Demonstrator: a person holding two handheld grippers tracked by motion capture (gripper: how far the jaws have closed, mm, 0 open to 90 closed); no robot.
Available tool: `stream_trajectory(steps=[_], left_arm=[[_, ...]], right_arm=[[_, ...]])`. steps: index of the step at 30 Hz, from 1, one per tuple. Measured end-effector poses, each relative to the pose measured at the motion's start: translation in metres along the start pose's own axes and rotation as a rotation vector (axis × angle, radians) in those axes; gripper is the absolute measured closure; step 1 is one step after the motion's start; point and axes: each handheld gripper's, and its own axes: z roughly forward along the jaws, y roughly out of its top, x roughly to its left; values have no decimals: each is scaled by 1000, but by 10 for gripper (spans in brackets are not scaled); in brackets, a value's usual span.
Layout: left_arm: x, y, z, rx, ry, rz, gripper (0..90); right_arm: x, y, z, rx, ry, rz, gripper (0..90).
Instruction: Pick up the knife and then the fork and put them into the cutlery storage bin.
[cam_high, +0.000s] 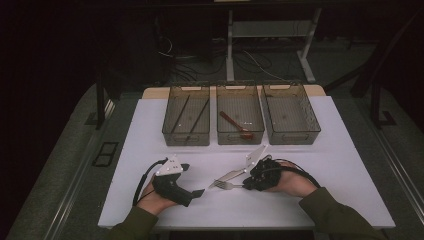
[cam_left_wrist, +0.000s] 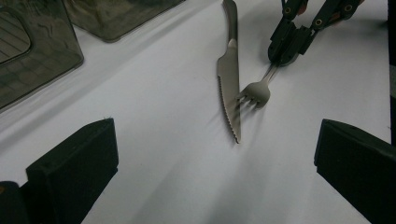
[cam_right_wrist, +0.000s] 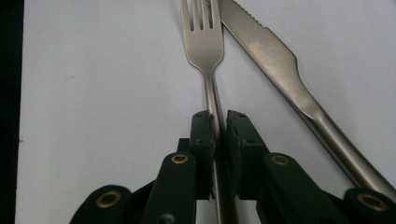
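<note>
Fork handle sat pinched between the two jaws of the right gripper, which were clamped on it from either side, the pads pressing the thin metal stem just behind the head. It lay flat on the white table, its prongs pointing away from that gripper and toward the person's left. A knife lay just beside the fork, at an angle to it, so that the prongs crossed or touched the toothed edge of the blade near its tip; whether they truly met I could not tell. In the high view the right gripper was low over the table near its front edge, held in the person's right hand, with the fork sticking out from it. The left gripper rested well apart on the other side, held in the left hand, its jaws standing wide apart with nothing between them, aimed toward the cutlery. Farther back stood three clear bins in a row: the left bin held thin dark sticks, the middle bin a red spoon, and the right bin stood next to them.
</note>
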Motion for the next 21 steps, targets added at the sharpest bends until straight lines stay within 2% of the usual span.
stream_trajectory(steps=[4, 10, 21], left_arm=[[0, 0, 0, 0, -1, -2, 0], [0, 0, 0, 2, -1, -2, 0], [0, 0, 1, 0, -1, -7, 0]], right_arm=[[3, 0, 0, 3, -19, -39, 820], [7, 1, 0, 14, -24, -72, 836], [9, 16, 2, 126, -37, -101, 843]])
